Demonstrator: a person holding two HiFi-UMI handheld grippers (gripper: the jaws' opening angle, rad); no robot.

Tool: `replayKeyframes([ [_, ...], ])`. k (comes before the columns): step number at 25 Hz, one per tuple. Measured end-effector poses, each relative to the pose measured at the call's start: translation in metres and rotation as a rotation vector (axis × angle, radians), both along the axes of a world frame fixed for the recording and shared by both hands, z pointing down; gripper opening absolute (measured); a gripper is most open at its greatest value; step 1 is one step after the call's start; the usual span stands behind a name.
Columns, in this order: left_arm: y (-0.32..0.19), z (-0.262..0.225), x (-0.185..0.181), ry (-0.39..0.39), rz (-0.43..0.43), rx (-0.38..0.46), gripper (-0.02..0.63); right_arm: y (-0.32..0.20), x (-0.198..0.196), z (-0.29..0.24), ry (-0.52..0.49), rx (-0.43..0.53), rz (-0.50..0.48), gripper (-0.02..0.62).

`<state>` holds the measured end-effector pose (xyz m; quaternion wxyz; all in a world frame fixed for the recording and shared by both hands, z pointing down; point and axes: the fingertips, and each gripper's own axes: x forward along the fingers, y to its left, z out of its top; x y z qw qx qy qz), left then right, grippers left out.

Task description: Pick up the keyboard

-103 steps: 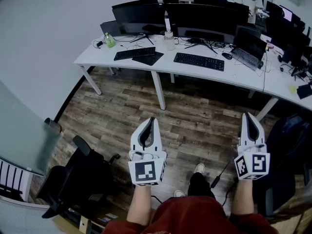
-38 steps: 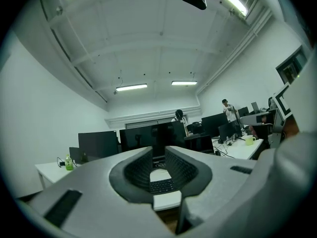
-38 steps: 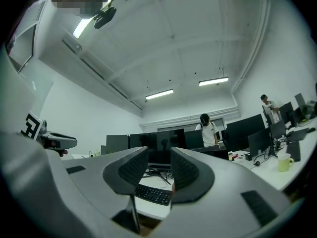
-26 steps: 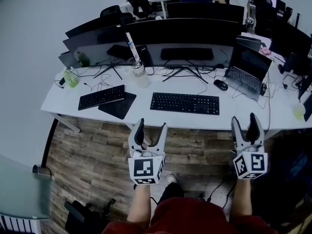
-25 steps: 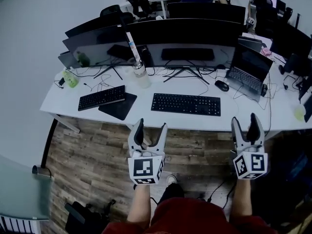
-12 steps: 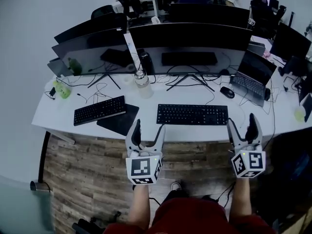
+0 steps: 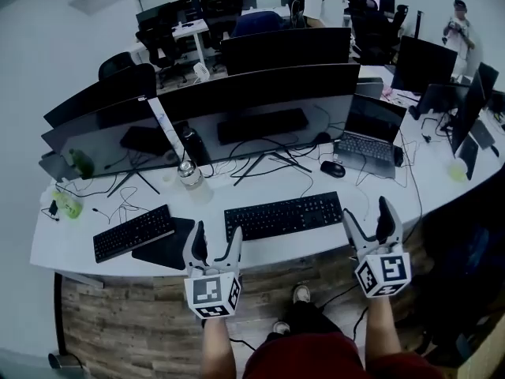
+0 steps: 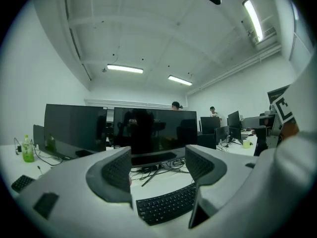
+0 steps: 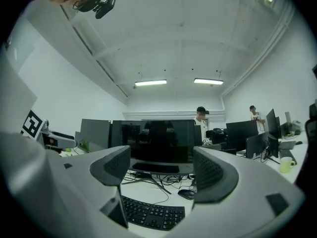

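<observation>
A black keyboard [image 7: 284, 215] lies flat on the white desk [image 7: 71, 247], just behind its front edge and in front of a wide monitor. My left gripper [image 7: 216, 239] hovers at the desk's front edge by the keyboard's left end, jaws open and empty. My right gripper [image 7: 366, 215] is level with the keyboard's right end, also open and empty. In the left gripper view the keyboard [image 8: 166, 205] shows low between the jaws of the left gripper [image 8: 157, 167]. From the right gripper [image 9: 161, 170] the keyboard [image 9: 151, 213] sits low and left.
A second black keyboard [image 7: 132, 233] and a dark mouse pad [image 7: 162, 247] lie left. Behind are a clear bottle [image 7: 189, 176], monitors [image 7: 260, 113], cables, a mouse [image 7: 332, 169] and an open laptop [image 7: 367, 136]. A green bottle [image 7: 69, 204] stands far left. People stand at far desks.
Both grippers have come forward from over the wooden floor to the desk's front edge beside the keyboard. Their jaws, shut four seconds ago, now stand wide.
</observation>
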<state>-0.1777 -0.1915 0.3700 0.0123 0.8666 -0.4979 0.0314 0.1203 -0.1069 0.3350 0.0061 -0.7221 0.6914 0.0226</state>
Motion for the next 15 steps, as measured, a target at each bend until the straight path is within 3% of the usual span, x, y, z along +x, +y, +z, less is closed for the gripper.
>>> replayKeyframes([
  [9,-0.05,0.019,0.017,-0.019,0.011,-0.039,0.324,-0.042,0.028,0.022,-0.024,-0.03,0.03,0.376],
  [15,-0.09,0.05,0.029,-0.051,0.006,-0.111,0.324,-0.081,0.051,0.05,-0.045,-0.084,0.044,0.379],
])
